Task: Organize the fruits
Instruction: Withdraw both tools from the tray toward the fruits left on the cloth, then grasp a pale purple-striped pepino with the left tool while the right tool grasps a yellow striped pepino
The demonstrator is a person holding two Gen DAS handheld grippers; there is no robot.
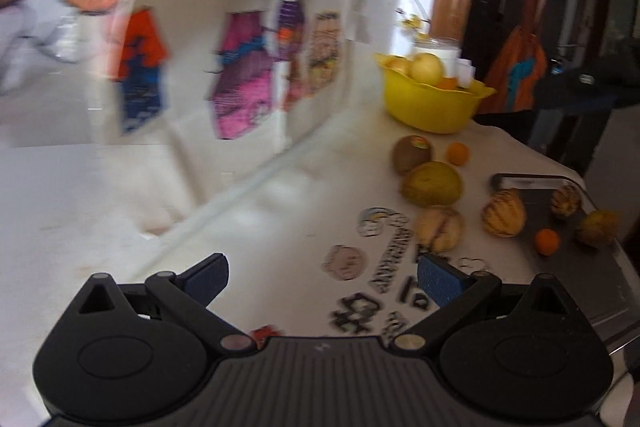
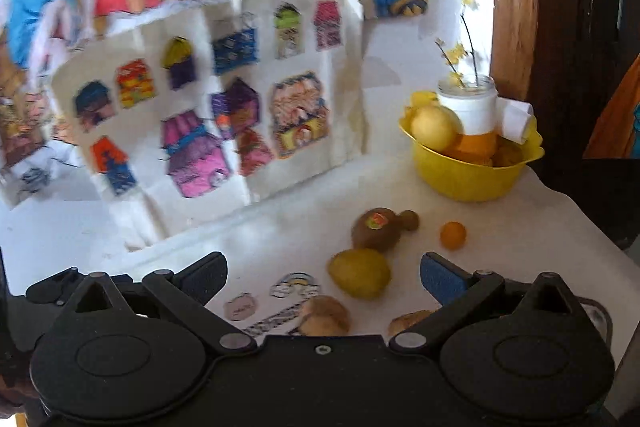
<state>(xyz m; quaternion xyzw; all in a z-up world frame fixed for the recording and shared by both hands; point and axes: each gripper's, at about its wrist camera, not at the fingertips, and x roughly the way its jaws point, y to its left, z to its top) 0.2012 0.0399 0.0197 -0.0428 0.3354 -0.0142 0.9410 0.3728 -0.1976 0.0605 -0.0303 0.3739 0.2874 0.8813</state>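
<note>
1. While both views are blurred, the left tool (image 1: 322,281) hangs released over the white desk (image 1: 280,211), its blue-padded fingers (image 1: 438,283) spread wide with nothing between them.
2. The right tool (image 2: 324,281) is likewise released and empty above the same desk.
3. A round yellow plastic bowl (image 2: 468,175) stands at the far end, holding a pale yellow apple (image 2: 432,127) and orange fruit.
4. Loose on the desk lie a brown stickered kiwi (image 2: 376,229), a small round orange (image 2: 453,235) and a yellow-green pear-like fruit (image 2: 360,279).
5. Two striped yellow fruits (image 1: 503,213) sit near a dark flat tray (image 1: 560,227).
</note>
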